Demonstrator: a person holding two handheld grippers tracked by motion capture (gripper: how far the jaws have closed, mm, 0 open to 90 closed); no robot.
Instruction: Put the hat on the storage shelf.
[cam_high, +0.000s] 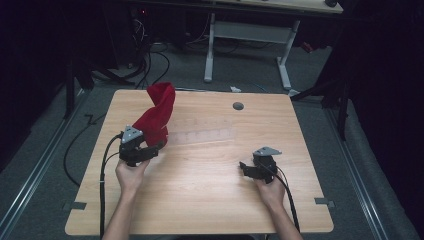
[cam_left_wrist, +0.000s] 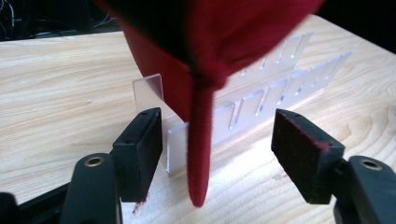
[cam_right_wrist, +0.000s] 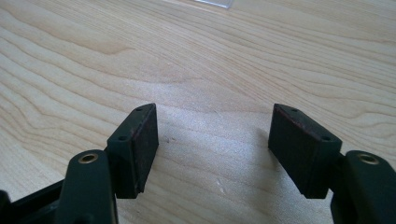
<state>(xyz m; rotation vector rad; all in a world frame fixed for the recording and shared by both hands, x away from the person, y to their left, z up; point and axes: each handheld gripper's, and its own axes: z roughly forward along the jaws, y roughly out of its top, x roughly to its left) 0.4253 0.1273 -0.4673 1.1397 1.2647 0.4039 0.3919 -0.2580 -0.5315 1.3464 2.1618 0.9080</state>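
Note:
A red cloth (cam_high: 157, 117) stands draped over the left end of a clear slotted acrylic rack (cam_high: 205, 134) on the wooden table (cam_high: 200, 200). My left gripper (cam_high: 152, 150) sits at the cloth's near side. In the left gripper view the red cloth (cam_left_wrist: 201, 46) hangs down in front of the clear rack (cam_left_wrist: 261, 98). A narrow strip of cloth dangles between the jaws of the left gripper (cam_left_wrist: 217, 140), which is open, and neither pad presses on it. My right gripper (cam_high: 245, 169) rests low at the table's right. The right gripper (cam_right_wrist: 215, 140) is open with bare wood between its jaws.
A round grey cable hole (cam_high: 238, 106) lies near the table's far edge. Beyond the table stand a white desk frame (cam_high: 250, 35) and loose cables (cam_high: 145, 60) on the floor. Bare wood stretches between the two hands.

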